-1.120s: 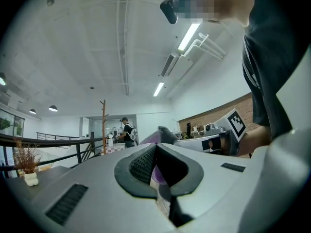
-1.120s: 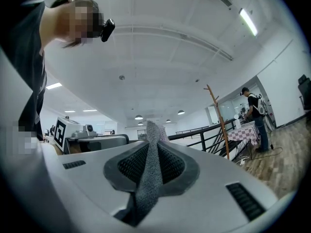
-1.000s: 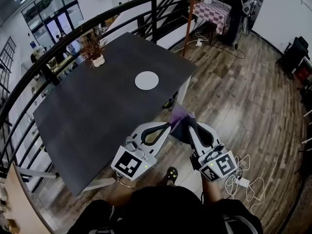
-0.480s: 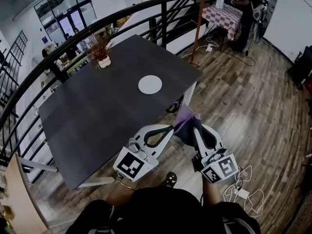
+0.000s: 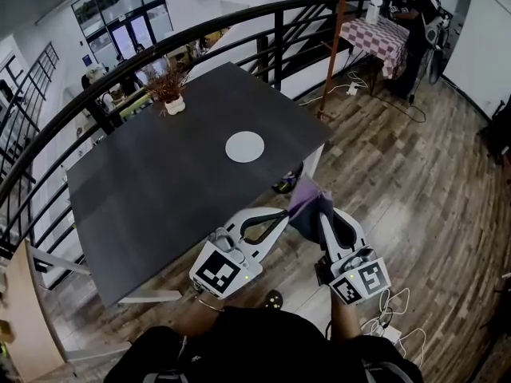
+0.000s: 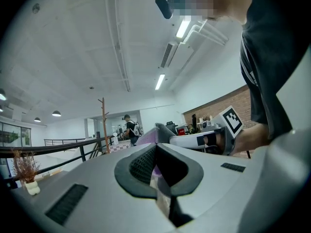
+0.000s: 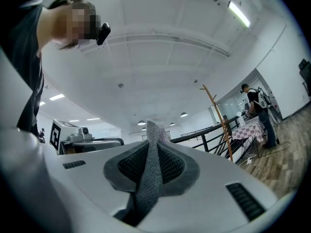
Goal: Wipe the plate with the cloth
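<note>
The right gripper (image 5: pixel 321 214) is clamped on the cloth (image 5: pixel 303 198), held off the edge of the table (image 5: pixel 144 206) and well short of the plate (image 5: pixel 244 147) lying bare on it. The left gripper (image 5: pixel 283 214) is closed tight just beside the cloth; whether it nips a corner I can't tell. Best, I'd say, to bring the cloth over level, lay its loose part flat on the plate and press lightly.

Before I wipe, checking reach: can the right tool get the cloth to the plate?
Probably, after moving in: the right tool, shut on the cloth, hangs off the table edge; nothing stands between it and the plate.
</note>
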Demonstrator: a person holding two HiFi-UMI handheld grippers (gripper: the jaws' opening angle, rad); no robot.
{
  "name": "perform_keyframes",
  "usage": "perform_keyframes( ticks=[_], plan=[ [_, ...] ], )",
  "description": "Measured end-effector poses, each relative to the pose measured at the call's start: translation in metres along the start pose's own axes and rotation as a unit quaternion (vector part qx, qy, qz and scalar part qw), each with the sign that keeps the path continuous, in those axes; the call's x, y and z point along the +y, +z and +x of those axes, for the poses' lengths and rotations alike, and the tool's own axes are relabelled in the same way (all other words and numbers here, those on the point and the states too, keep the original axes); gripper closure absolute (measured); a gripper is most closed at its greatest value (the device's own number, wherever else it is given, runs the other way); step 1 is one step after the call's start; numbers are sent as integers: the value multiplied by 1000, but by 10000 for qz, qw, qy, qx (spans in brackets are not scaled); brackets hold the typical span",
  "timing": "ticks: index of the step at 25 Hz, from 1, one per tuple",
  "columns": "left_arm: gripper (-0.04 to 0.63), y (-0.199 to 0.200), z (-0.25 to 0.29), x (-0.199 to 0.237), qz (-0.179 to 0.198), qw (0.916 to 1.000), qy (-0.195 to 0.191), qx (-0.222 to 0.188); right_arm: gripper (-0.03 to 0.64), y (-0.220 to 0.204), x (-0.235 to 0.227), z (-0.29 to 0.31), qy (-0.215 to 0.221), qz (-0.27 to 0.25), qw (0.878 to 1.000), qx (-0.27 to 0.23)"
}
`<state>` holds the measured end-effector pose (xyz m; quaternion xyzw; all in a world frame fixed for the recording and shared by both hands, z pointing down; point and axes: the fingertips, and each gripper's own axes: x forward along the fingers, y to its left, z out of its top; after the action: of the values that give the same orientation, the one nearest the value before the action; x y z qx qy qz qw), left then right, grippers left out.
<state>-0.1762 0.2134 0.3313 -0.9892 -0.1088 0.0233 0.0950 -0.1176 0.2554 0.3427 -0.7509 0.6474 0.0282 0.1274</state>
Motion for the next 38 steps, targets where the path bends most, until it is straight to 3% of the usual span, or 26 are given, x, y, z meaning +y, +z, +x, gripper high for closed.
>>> perform_keyframes(
  ticks=[10, 14, 22, 26, 38],
  plan=[
    [588, -3, 12, -3, 26, 9999, 139, 42, 571, -5, -15, -3, 121, 134, 9998, 12],
    [588, -5, 11, -2, 12, 9997, 237, 81, 571, -8, -14, -1, 168, -71, 9998, 127],
    [588, -12, 1, 11, 314, 9990, 305, 42, 572, -13, -4, 13, 363, -179, 9990, 207],
    [588, -9, 3, 22, 88, 9992, 399, -32, 571, -13, -4, 24, 411, -235, 9987, 214],
    [588, -9, 31, 50, 236, 9994, 220, -145, 571, -5, -27, 54, 430, -281, 9983, 280]
  ],
)
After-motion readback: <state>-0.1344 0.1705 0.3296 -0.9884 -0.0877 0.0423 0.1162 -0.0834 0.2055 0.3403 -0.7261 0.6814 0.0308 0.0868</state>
